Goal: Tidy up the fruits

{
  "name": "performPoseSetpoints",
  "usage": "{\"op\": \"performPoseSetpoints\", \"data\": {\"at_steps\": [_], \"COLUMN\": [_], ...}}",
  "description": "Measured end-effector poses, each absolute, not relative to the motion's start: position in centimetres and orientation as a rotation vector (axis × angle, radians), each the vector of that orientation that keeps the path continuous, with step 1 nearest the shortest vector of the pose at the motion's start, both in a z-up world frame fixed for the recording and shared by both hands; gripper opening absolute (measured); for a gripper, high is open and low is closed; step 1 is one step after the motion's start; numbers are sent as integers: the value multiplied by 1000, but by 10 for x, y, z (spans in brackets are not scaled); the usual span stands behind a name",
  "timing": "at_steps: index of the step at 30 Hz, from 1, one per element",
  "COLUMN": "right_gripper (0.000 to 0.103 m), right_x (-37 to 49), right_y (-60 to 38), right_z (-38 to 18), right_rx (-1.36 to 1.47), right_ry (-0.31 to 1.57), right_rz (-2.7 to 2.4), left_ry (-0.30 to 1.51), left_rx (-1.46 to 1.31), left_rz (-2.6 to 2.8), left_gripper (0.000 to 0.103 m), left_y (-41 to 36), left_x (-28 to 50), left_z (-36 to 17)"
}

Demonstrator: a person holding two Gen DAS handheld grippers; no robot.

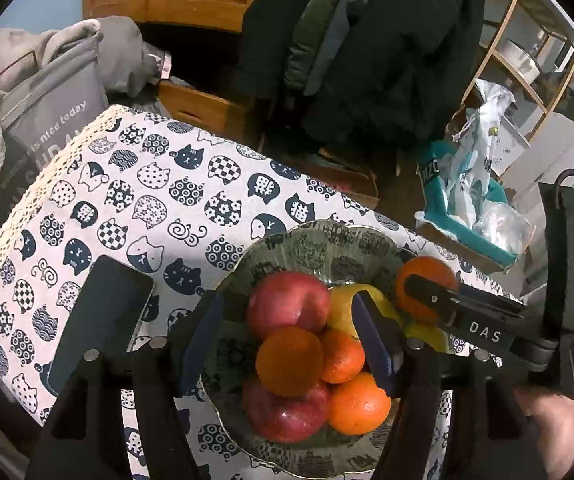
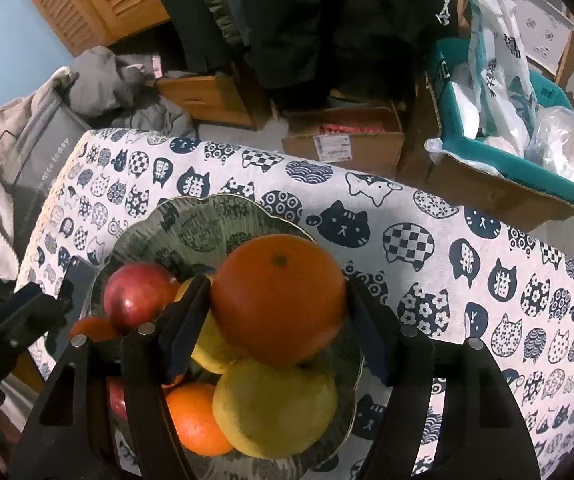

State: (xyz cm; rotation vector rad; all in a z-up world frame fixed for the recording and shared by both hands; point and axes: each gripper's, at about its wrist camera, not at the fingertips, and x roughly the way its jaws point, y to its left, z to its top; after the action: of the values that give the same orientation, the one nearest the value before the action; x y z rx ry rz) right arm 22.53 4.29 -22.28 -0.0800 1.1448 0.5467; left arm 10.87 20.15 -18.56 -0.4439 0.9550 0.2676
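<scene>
A green patterned bowl [image 1: 327,230] [image 2: 191,216] on the table holds two red apples [image 1: 287,304], several oranges [image 1: 289,362] and yellow fruits [image 2: 275,404]. My left gripper [image 1: 287,300] hangs open over the pile, its pads clear of the fruit between them. My right gripper [image 2: 278,284] frames a large orange [image 2: 279,300] [image 1: 423,284] that rests on top of the yellow fruits at the bowl's right side. Its pads stand right at the orange's sides without squeezing it. In the left wrist view, one of the right gripper's fingers [image 1: 439,300] crosses that orange.
A black phone [image 1: 103,320] lies on the cat-print tablecloth [image 1: 147,184] left of the bowl. Beyond the table's far edge are cardboard boxes [image 2: 343,140], a teal box of plastic bags [image 2: 507,152], hanging dark coats [image 1: 367,40] and a grey bag with clothes [image 1: 47,120].
</scene>
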Motion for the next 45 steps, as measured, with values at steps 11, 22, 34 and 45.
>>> {"op": "performPoseSetpoints", "data": {"at_steps": [11, 22, 34, 45], "right_gripper": [76, 76, 80, 88], "right_x": [205, 168, 118, 74], "right_y": [34, -3, -51, -88], "right_z": [-182, -117, -56, -10], "right_rx": [-121, -108, -108, -132], "right_ry": [1038, 878, 736, 600], "right_rz": [522, 456, 406, 361], "left_ry": [901, 807, 703, 627], "left_rx": [-415, -347, -275, -201], "left_rz": [270, 240, 200, 181], "left_gripper": [69, 80, 87, 95], "left_y": [198, 177, 150, 124], "left_x": [97, 74, 43, 17], "left_z": [-159, -110, -54, -15]}}
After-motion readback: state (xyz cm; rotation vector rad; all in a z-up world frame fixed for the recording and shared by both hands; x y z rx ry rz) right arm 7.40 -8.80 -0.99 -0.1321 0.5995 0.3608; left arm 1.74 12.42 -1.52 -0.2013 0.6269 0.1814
